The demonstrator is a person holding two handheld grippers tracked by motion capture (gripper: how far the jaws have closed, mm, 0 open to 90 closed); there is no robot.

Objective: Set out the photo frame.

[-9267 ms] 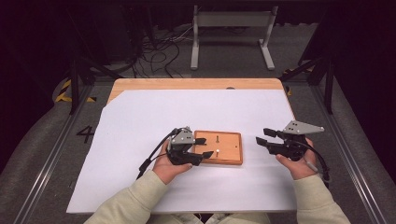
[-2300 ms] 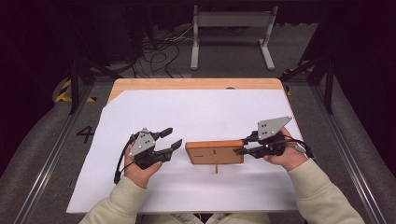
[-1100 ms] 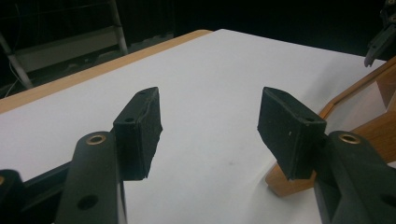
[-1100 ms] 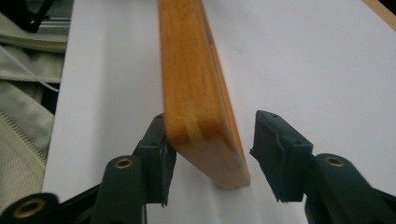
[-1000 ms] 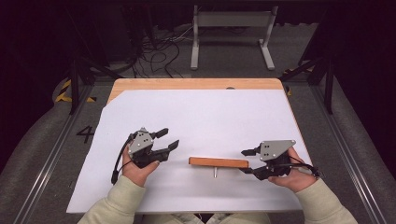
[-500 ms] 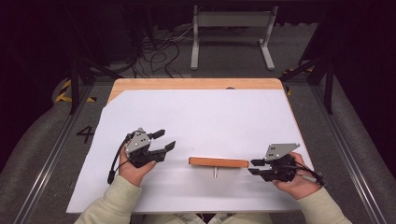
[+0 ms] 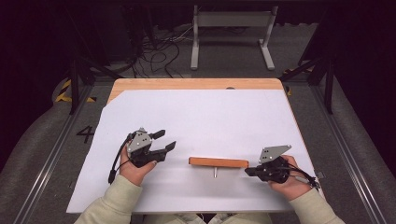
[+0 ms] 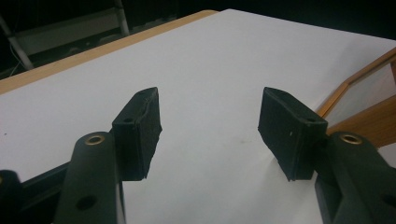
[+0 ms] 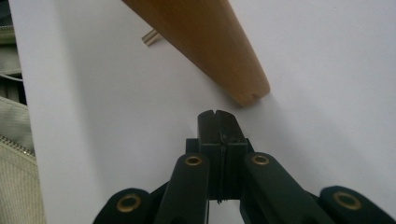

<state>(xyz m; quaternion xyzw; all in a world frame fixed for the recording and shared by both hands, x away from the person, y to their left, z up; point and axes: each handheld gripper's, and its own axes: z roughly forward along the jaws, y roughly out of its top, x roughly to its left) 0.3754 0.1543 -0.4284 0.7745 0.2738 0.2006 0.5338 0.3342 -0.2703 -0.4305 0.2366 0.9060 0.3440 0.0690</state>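
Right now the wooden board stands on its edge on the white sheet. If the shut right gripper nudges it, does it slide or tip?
Probably tips: the wooden board stands on a thin edge. The small peg poking out on the person's side may prop it that way, so it would likelier fall away. It looks rigid, and the right gripper sits at its end, so a push could also pivot it.

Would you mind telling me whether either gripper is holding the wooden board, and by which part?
Nothing is held. The right gripper is shut empty beside the flat orange-brown wooden board; the left gripper stands open, apart from it.

Orange-brown wooden board (image 7: 218, 162), black left hand-held gripper (image 7: 164, 140), white table sheet (image 7: 205, 116)
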